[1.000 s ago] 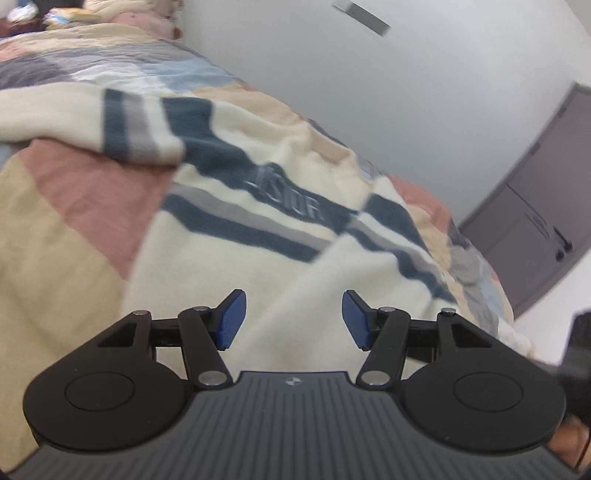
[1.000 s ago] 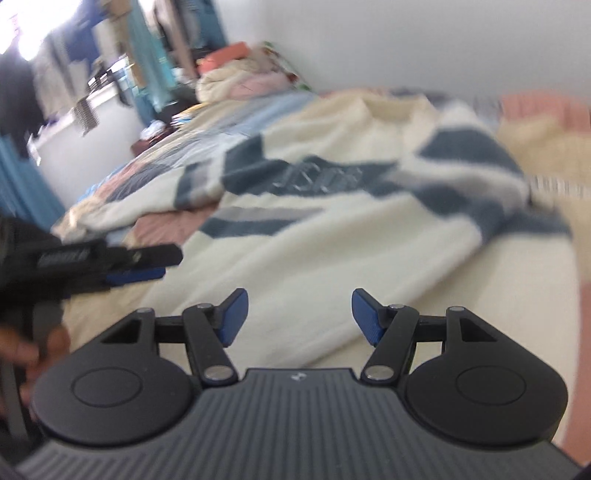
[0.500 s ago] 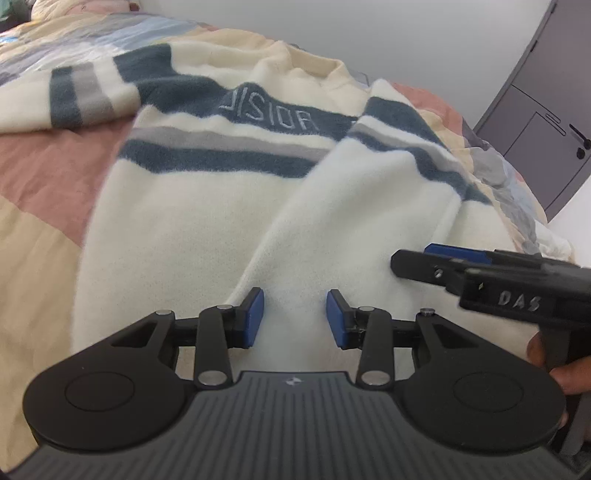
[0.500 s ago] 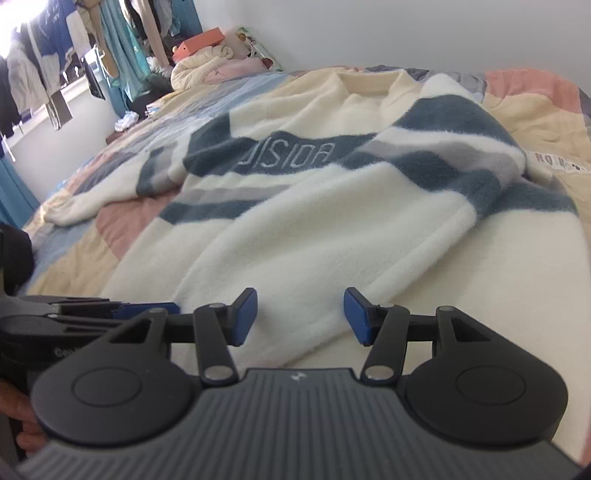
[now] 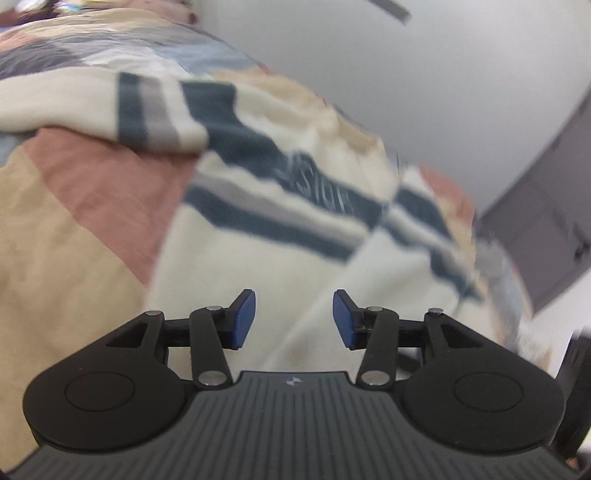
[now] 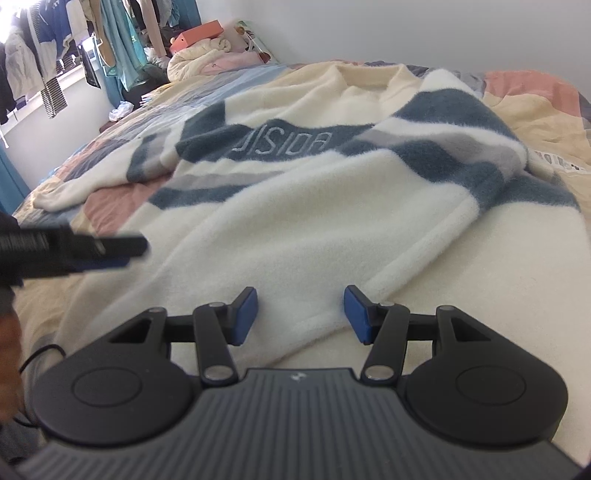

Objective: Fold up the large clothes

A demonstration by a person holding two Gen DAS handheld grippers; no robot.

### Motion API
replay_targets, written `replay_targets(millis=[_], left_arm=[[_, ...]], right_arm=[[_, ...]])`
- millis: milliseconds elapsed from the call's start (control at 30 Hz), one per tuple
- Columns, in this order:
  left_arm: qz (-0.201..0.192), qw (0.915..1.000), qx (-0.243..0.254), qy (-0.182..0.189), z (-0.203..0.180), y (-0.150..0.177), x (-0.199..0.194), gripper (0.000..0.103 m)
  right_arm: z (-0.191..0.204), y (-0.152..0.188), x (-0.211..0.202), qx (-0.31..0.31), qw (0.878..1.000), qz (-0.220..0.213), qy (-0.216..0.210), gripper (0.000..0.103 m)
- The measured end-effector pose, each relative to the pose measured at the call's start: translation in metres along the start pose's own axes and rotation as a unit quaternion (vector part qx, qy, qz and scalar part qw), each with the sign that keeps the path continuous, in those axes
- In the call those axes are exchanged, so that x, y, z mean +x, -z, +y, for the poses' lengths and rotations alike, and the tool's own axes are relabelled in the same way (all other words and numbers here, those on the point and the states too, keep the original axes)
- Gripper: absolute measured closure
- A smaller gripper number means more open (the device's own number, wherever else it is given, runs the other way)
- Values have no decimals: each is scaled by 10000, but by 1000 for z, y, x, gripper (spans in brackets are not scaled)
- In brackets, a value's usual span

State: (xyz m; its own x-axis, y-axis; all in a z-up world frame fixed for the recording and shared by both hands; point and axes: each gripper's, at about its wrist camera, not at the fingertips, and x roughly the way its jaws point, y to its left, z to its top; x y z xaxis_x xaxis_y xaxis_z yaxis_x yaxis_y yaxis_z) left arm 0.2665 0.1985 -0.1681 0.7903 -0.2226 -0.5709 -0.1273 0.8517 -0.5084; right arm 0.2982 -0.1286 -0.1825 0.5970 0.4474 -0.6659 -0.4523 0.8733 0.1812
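Note:
A cream fleece sweater [image 6: 295,229] with dark blue and grey stripes and stitched lettering lies spread on the bed, one sleeve folded across its front. My right gripper [image 6: 300,314] hovers just over its near hem, pads apart, with only fabric showing below the gap. In the left wrist view the sweater [image 5: 258,288] is blurred, its other sleeve stretched out to the left. My left gripper [image 5: 294,317] is over the sweater's left side; its jaws are opening and nothing is between them. The left gripper [image 6: 135,253] also shows at the left edge of the right wrist view, above the sweater's side.
A patchwork quilt [image 5: 74,240] covers the bed under the sweater. A grey door [image 5: 546,240] stands past the bed's far right. Hanging clothes [image 6: 55,66] line the window wall, with a heap of bedding [image 6: 199,59] and an orange box [image 6: 199,35] beyond. A hand [image 6: 7,354] shows at the left edge.
The left view has swung back to the left and the right gripper has left it. Left pads narrowed, then spread again. The right gripper has sunk toward the hem.

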Motion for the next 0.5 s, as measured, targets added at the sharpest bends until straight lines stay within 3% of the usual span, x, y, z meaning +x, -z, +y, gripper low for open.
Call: replay_targets(millis=[200, 333, 433, 500], left_arm=[[-623, 9953, -601, -434, 36, -37, -20, 44], [-809, 9865, -902, -1100, 74, -75, -26, 42], [-979, 9791, -1301, -1220, 112, -103, -29, 39], [-980, 9728, -1452, -1516, 140, -119, -23, 38]], right_arm=[[-1, 0, -1, 56, 10000, 18, -2, 48], [-1, 0, -1, 71, 10000, 17, -8, 47], [1, 1, -2, -12, 10000, -9, 9, 47], [2, 0, -1, 0, 10000, -7, 0, 47]])
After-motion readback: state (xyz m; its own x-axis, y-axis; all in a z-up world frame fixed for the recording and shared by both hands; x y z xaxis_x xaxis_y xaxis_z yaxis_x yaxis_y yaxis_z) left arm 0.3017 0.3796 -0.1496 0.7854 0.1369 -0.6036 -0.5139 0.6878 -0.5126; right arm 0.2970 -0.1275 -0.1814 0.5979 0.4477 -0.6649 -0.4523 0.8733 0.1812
